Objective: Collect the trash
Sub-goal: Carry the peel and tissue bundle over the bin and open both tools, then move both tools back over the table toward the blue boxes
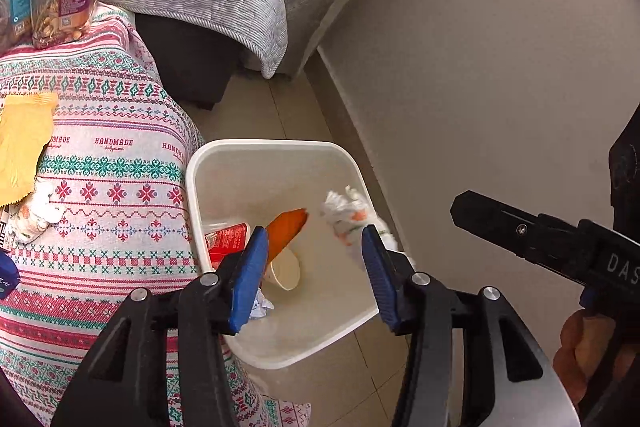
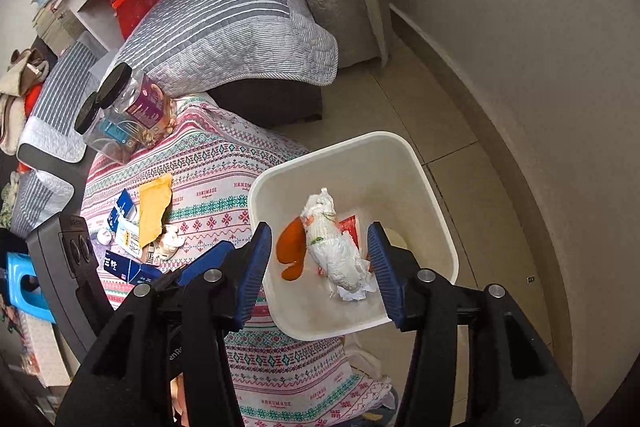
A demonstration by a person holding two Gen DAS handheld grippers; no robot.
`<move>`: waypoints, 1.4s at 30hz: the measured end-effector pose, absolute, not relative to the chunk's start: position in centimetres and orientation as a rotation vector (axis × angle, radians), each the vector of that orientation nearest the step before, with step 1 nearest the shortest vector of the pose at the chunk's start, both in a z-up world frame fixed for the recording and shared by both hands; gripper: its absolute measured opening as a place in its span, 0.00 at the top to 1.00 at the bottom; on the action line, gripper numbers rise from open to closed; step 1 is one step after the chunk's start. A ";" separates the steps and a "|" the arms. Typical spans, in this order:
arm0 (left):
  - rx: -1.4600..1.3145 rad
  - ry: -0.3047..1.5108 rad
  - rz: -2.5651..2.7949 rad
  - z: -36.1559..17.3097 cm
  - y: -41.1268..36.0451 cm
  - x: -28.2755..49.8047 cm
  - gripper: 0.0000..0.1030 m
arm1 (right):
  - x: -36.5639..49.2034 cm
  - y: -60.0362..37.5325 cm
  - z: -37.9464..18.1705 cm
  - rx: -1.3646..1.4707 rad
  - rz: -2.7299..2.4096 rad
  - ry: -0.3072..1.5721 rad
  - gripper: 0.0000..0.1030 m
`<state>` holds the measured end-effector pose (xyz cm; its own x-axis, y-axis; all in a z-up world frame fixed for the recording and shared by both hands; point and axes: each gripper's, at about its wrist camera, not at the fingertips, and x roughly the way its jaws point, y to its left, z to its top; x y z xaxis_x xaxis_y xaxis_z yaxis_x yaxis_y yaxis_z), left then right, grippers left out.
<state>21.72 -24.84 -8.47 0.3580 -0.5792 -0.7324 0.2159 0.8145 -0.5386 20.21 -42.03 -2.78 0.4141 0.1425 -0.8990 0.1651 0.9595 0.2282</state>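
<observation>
My left gripper [image 1: 314, 233] stands open above a white trash bin [image 1: 272, 145] on the floor beside the table. An orange wrapper [image 1: 286, 231] and a crumpled white tissue [image 1: 348, 219] show loose over the bin's mouth, gripped by neither pad. My right gripper [image 2: 319, 229] is open over the same bin [image 2: 340, 143]; the tissue [image 2: 336, 247] shows between its fingers with gaps on both sides, and the orange wrapper [image 2: 292, 247] lies beside it. A red carton [image 1: 226, 243] and a paper cup [image 1: 284, 269] lie in the bin. A yellow wrapper [image 2: 154, 211] and a tissue [image 2: 170, 241] lie on the table.
The table wears a patterned cloth [image 2: 224, 163] and carries two clear jars [image 2: 132, 107] and blue boxes [image 2: 124, 211]. A grey quilted sofa [image 2: 224, 23] stands behind. A wall [image 2: 520, 67] runs close on the bin's right. A black finger [image 1: 492, 219] of my right gripper shows at the right.
</observation>
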 end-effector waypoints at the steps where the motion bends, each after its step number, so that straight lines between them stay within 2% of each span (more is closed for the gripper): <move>1: -0.380 1.090 -0.525 -8.4 -24.6 21.8 0.53 | 20.2 -42.1 -2.6 0.306 -0.014 1.144 0.53; 9: -0.374 1.088 -0.507 -7.4 -22.5 21.5 0.53 | 20.5 -41.2 -2.1 0.297 -0.010 1.135 0.52; 12: -0.354 1.081 -0.495 -6.8 -21.8 21.1 0.53 | 20.6 -40.3 -1.7 0.286 0.001 1.127 0.44; 18: -0.350 1.073 -0.441 -6.3 -18.7 21.0 0.53 | 21.0 -38.6 -1.6 0.263 0.009 1.129 0.43; 27: -0.464 1.151 -0.216 -7.8 -9.9 20.4 0.53 | 21.9 -34.6 -1.8 0.202 0.064 1.149 0.39; 36: -0.584 1.119 0.040 -9.0 0.2 19.8 0.53 | 22.8 -29.2 -1.8 0.156 0.133 1.152 0.38; 42: -0.653 1.112 0.117 -9.8 3.1 19.5 0.53 | 23.3 -26.1 -2.2 0.127 0.170 1.159 0.33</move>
<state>19.46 3.14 -9.81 0.4578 -0.2281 -0.8593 -0.4017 0.8092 -0.4288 23.28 -26.06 -2.19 0.3894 0.1993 -0.8992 -0.0680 0.9799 0.1878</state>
